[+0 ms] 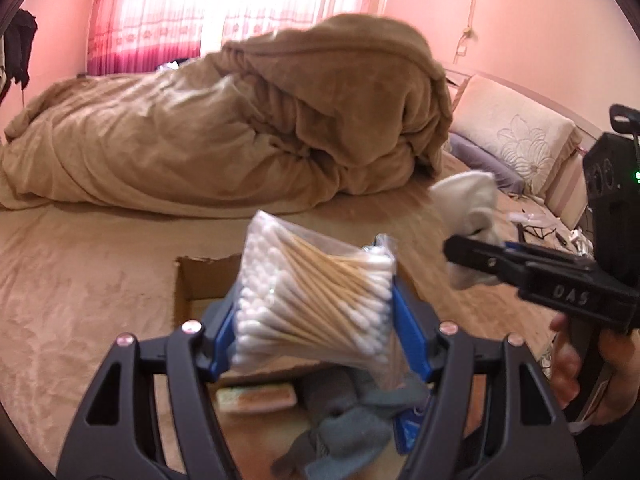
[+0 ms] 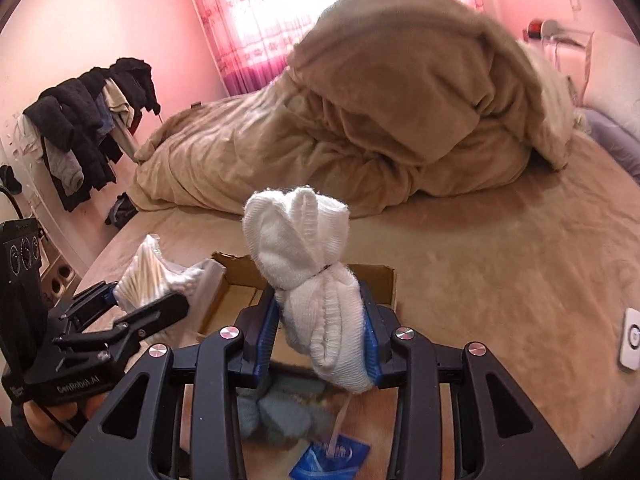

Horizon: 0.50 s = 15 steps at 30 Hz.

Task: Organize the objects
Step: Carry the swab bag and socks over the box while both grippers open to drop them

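Note:
My left gripper (image 1: 314, 312) is shut on a clear bag of cotton swabs (image 1: 316, 300) with wooden sticks, held above the bed. From the right wrist view the same bag of cotton swabs (image 2: 160, 276) shows at the left, in the left gripper (image 2: 132, 304). My right gripper (image 2: 322, 332) is shut on a bundled pair of white socks (image 2: 308, 264), which stands up between the blue pads. The white socks (image 1: 468, 208) also appear at the right of the left wrist view. An open cardboard box (image 2: 240, 284) lies on the bed just beyond both grippers.
Below the grippers lie a grey-blue cloth (image 1: 352, 420), a small flat packet (image 1: 256, 398) and a blue packet (image 2: 330, 456). A heaped tan duvet (image 1: 248, 120) fills the far bed. Pillows (image 1: 516, 128) sit right, a white device (image 2: 632, 338) lies on the sheet, clothes (image 2: 88, 120) hang left.

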Tool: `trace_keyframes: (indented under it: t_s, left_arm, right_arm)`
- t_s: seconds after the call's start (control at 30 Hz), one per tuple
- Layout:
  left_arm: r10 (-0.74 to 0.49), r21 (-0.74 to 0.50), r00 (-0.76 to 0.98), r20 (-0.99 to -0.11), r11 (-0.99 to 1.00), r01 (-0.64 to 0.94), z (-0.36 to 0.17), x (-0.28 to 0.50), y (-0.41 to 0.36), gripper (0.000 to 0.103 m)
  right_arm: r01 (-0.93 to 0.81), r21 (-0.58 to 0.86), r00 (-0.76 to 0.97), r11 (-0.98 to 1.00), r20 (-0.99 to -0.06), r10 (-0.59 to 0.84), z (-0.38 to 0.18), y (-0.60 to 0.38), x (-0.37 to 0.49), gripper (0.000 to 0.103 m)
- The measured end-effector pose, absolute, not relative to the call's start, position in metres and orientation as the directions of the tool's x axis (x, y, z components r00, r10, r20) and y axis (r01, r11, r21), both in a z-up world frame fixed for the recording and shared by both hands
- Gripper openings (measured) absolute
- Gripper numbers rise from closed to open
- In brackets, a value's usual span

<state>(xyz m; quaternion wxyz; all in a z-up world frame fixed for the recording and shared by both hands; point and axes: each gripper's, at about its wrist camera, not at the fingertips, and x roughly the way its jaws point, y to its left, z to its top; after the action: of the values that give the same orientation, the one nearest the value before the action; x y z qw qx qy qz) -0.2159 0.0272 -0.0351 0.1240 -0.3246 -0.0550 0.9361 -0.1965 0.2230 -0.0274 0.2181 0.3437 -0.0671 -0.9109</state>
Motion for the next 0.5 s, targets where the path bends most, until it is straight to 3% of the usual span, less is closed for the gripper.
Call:
trace_keyframes:
  t_s: [0.33, 0.5]
  left_arm:
    - [0.212, -0.149, -0.696, -0.686, -0.977, -0.152, -0.087, -0.270, 0.044, 0.068]
    - [0.225, -0.178, -0.639, -0.735, -0.974, -0.138, -0.109, -0.285, 0.044, 0.070]
  right_arm:
    - [0.326, 0.371, -0.583, -0.869, -0.645, -0.494, -0.089, 0.211, -0.244, 0.038]
    - [0.311, 0.354, -0.595, -0.882, -0.652, -0.471, -0.094, 0.216, -0.243, 0.038]
